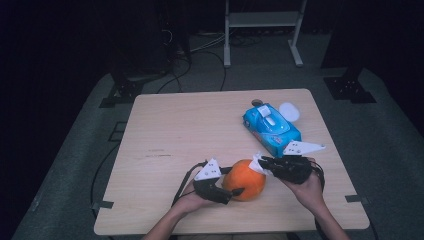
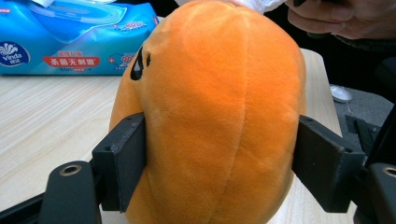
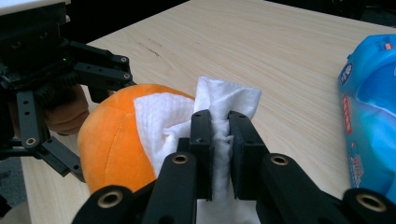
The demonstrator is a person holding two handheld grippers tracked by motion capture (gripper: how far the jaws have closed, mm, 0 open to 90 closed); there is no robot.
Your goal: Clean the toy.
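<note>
An orange plush toy (image 1: 245, 179) (image 2: 210, 116) (image 3: 114, 144) sits near the table's front edge, with a small black mark on its upper side. My left gripper (image 1: 235, 184) (image 2: 219, 163) is shut on it, one pad pressed into each flank. My right gripper (image 1: 261, 163) (image 3: 219, 135) comes in from the right, shut on a white wet wipe (image 1: 257, 163) (image 3: 215, 112). Part of the wipe lies draped over the toy's top.
A blue pack of wet wipes (image 1: 271, 129) (image 2: 70, 39) (image 3: 371, 112) lies behind the toy at the right, with a white lid-like thing (image 1: 289, 111) behind it. The wooden table (image 1: 175, 145) has bare room on its left half.
</note>
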